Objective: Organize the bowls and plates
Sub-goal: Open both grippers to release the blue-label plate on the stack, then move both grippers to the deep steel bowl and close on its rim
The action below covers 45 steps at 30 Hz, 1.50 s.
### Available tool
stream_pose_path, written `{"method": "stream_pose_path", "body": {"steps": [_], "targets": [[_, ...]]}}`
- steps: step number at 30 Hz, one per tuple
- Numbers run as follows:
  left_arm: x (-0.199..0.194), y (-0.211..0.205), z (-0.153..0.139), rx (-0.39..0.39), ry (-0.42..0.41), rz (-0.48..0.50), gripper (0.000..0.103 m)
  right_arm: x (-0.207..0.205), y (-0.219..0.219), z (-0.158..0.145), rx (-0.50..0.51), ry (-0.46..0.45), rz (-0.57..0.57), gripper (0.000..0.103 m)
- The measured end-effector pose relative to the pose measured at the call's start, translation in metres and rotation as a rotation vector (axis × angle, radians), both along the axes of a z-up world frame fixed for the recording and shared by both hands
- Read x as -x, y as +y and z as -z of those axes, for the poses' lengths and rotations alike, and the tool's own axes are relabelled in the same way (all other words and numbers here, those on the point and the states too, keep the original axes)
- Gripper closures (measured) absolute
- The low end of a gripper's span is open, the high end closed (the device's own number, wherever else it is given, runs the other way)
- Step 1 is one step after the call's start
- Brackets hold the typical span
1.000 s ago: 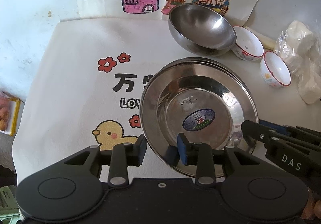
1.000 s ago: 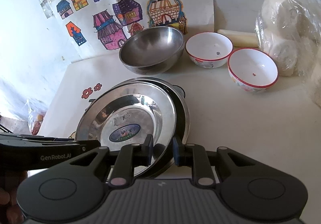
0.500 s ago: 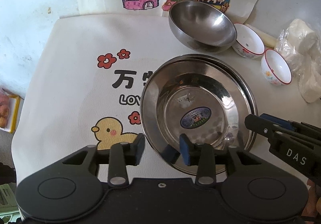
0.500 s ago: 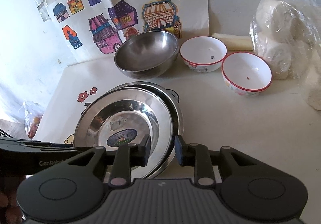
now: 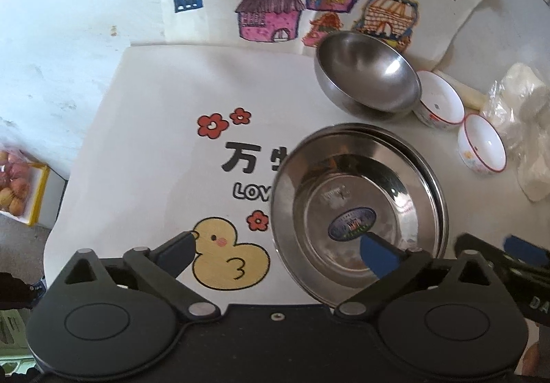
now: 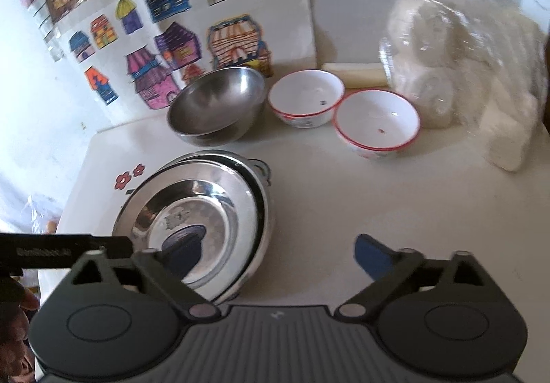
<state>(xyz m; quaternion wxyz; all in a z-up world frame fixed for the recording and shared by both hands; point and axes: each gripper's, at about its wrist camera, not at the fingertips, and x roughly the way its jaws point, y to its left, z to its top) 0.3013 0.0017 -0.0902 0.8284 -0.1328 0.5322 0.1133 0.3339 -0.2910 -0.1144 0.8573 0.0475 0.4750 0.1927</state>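
Two steel plates (image 5: 357,207) lie stacked on the white duck mat; the stack also shows in the right wrist view (image 6: 196,225). A steel bowl (image 5: 367,87) (image 6: 216,104) stands behind them, with two white red-rimmed bowls (image 5: 440,101) (image 5: 481,149) to its right; these also show in the right wrist view (image 6: 306,96) (image 6: 378,122). My left gripper (image 5: 282,252) is open, its jaws astride the stack's near rim. My right gripper (image 6: 275,252) is open, astride the stack's right rim. Neither holds anything.
The duck mat (image 5: 154,159) covers the left of the table. A bag of white rolls (image 6: 457,74) and a cream stick (image 6: 354,72) lie at the back right. House drawings (image 5: 275,5) stand along the back. A box of fruit (image 5: 13,187) sits below the table's left edge.
Both grippers have opened wide and let go of the top plate, which now rests on the lower plate. Both have drawn back a little.
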Motion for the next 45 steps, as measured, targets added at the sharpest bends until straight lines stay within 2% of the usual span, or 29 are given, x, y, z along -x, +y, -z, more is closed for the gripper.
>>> {"method": "stream_pose_path", "body": {"steps": [6, 15, 27, 33, 42, 45], "targets": [[-0.003, 0.01, -0.004, 0.015, -0.019, -0.015, 0.001, 0.003, -0.012, 0.0, 0.017, -0.01, 0.077, 0.0], [-0.033, 0.037, -0.016, -0.035, -0.074, 0.004, 0.001, 0.001, -0.013, 0.002, -0.015, -0.004, 0.14, 0.0], [-0.109, 0.05, -0.019, -0.11, -0.151, 0.183, 0.001, -0.027, 0.01, -0.005, -0.056, -0.035, 0.229, 0.0], [-0.14, 0.047, -0.012, -0.108, -0.133, 0.284, 0.001, -0.045, 0.024, -0.002, -0.076, -0.039, 0.268, 0.0], [-0.17, 0.043, 0.007, -0.128, -0.103, 0.359, 0.001, -0.072, 0.05, 0.004, -0.117, -0.031, 0.287, 0.0], [-0.175, 0.041, 0.01, -0.127, -0.096, 0.373, 0.001, -0.08, 0.059, 0.007, -0.12, -0.027, 0.276, 0.007]]}}
